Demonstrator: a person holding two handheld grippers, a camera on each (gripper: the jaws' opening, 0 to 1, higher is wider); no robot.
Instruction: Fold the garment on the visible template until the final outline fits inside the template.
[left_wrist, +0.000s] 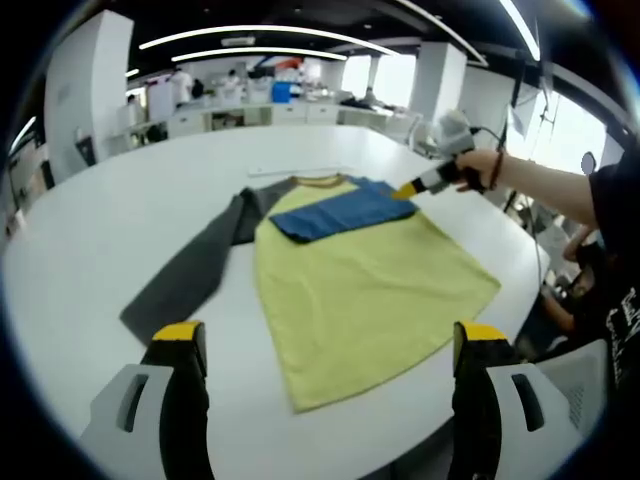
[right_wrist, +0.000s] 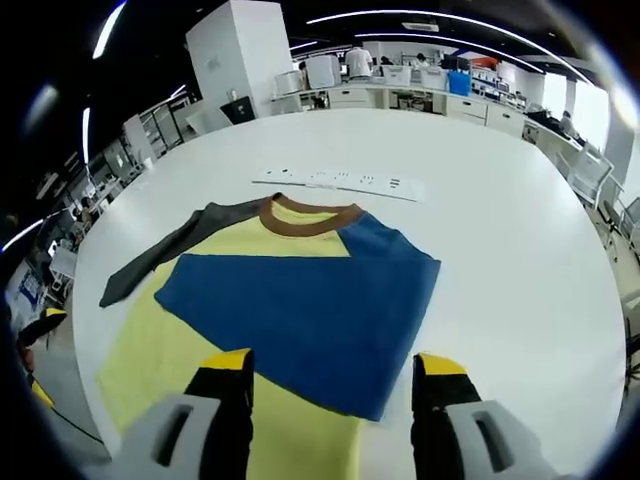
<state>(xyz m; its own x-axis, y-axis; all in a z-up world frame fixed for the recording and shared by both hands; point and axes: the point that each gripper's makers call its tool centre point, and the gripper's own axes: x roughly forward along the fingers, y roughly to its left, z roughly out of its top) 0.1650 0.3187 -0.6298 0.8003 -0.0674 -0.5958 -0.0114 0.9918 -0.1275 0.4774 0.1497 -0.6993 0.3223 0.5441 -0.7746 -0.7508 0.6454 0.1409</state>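
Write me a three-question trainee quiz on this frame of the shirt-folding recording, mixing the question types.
1. True or false: the blue sleeve is folded across the yellow body of the shirt.
2. Which sleeve lies spread out flat on the white table? A) blue B) grey C) brown
3. Fill in: in the left gripper view, the right gripper is at the shirt's ____ end.

Key
1. True.
2. B, the grey sleeve.
3. Collar: it is beside the brown collar and the folded blue sleeve. The left gripper stands open over the table's near edge.
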